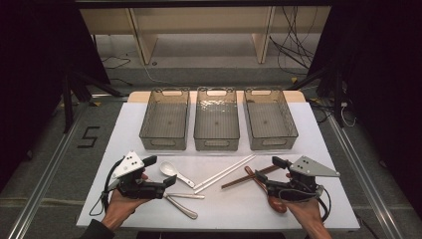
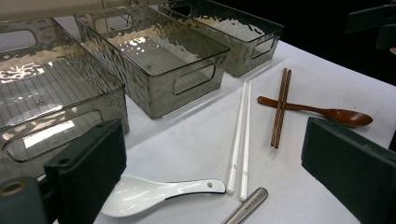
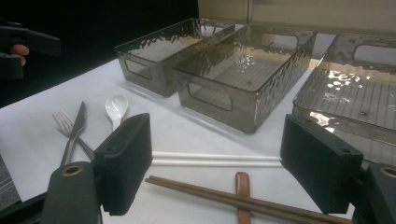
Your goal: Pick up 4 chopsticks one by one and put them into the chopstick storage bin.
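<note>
Left gripper [image 1: 161,172]: we hold it low over the near left part of the table [image 1: 318,149]; its jaws stand apart and nothing is between them.
Right gripper [image 1: 266,174]: we hold it over the near right part; its jaws are apart too, with nothing clamped.
White spoon [image 2: 154,192]: it lies just in front of the left gripper, bowl near the left jaw, handle pointing away to the right in the left gripper view.
White spoon, handling: we judge it ceramic or hard plastic, so stiff, smooth, rather slippery, and it could chip if dropped. We would take it at the flat handle, not at the rounded bowl.
White chopsticks [image 2: 242,140]: a pair side by side, just beyond the spoon handle, between the two grippers.
Brown chopsticks [image 3: 243,200]: they lie directly below the right gripper's jaws, crossing the brown spoon [image 3: 242,186].
Brown things, handling: we think they are wood, light and stiff, less slippery. The chopsticks are thin, so a grip across the middle of both together seems safest.
Fork and knife [image 3: 70,128]: metal, near the left gripper, on the person's side of the white spoon.
Three clear bins [image 1: 216,119]: well ahead of both grippers, in a row, all without contents.
</note>
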A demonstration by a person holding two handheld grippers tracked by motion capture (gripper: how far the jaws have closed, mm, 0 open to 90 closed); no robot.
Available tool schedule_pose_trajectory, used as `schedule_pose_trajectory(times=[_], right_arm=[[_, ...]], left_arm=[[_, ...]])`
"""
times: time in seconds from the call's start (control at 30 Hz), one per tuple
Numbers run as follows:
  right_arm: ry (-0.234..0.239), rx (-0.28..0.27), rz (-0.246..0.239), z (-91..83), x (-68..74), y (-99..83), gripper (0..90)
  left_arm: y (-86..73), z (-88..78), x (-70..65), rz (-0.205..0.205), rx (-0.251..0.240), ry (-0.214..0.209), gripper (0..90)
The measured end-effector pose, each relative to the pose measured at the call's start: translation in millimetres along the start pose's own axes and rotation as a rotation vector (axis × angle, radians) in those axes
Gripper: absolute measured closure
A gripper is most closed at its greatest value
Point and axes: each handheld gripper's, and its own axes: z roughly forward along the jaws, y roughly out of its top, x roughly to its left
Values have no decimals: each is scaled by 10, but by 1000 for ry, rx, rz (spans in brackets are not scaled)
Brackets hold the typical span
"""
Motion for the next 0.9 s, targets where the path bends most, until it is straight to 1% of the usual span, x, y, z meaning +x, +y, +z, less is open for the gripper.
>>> schedule_pose_trajectory(times=[0.23,0.33,0.43,0.47,0.5,0.53,0.57,0.6,0.63,0.7,0.83,0.9], right_arm=[[-6,1,-9,-20,-50,25,264],[-9,16,-12,-33,-85,45,265],[-6,20,-19,-32,-104,58,266],[2,44,-35,-22,-127,78,266],[0,56,-40,-16,-137,89,270],[0,56,-40,-16,-137,89,270],[8,85,-62,-5,-165,119,272],[8,98,-76,0,-181,137,273],[8,98,-76,0,-181,137,273],[22,132,-102,16,-221,187,273],[46,223,-183,73,-311,295,281],[64,283,-232,118,-345,334,291]], left_arm=[[2,-1,0,3,1,0,59],[3,-2,2,2,1,0,59],[4,-1,1,5,1,0,59],[4,-1,0,5,1,0,59],[4,0,1,5,2,0,59],[4,1,4,6,4,0,59],[4,3,6,6,5,1,59],[4,2,8,8,6,3,59],[5,1,8,10,5,6,59],[7,-3,12,13,5,9,59],[6,-2,21,8,3,14,59],[6,1,19,8,3,13,59]])
